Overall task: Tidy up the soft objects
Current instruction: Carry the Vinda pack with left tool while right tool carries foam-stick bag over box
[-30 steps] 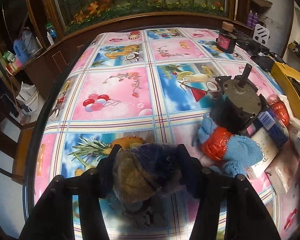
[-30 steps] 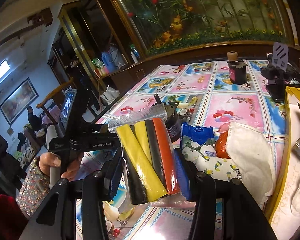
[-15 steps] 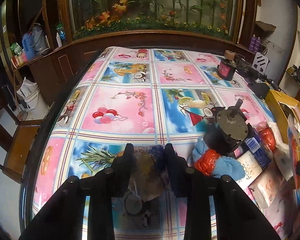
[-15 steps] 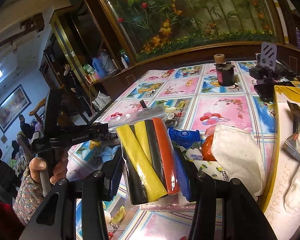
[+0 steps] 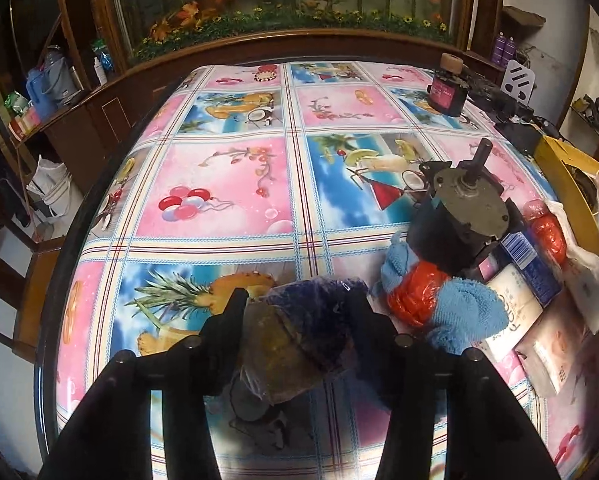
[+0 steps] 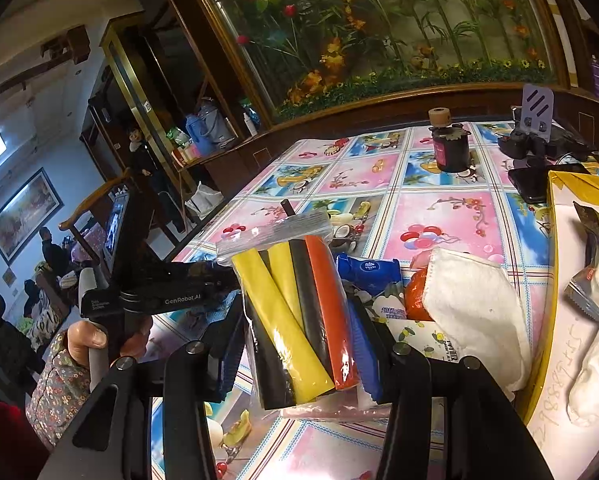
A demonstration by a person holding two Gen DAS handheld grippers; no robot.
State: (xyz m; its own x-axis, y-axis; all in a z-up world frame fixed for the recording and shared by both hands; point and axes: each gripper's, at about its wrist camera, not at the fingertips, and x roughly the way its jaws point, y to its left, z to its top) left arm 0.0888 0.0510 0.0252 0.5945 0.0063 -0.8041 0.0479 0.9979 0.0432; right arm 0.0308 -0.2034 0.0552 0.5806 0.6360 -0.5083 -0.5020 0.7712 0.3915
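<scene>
My left gripper (image 5: pixel 295 312) is shut on a clear bag of dark blue and brown soft stuff (image 5: pixel 299 340), held just above the near part of the table. To its right lie a blue cloth (image 5: pixel 459 312) wrapped round a red bundle (image 5: pixel 415 292). My right gripper (image 6: pixel 299 320) is shut on a clear bag of yellow, black and red strips (image 6: pixel 299 320), held up above the table. Beyond it lie a white cloth (image 6: pixel 475 304), an orange bundle (image 6: pixel 415 292) and a blue tissue pack (image 6: pixel 367 272). The left gripper's body (image 6: pixel 159 296) shows at left.
A black motor (image 5: pixel 459 216) stands against the blue cloth. A dark jar (image 5: pixel 447 88) stands at the far right of the table (image 5: pixel 219 184). A yellow cardboard box (image 6: pixel 555 280) with packets borders the right side. Tissue packs (image 5: pixel 515 296) lie by the motor.
The left gripper with its bag has dropped lower and nearer the table after rising half a second ago. The right gripper holds its bag nearly still.
</scene>
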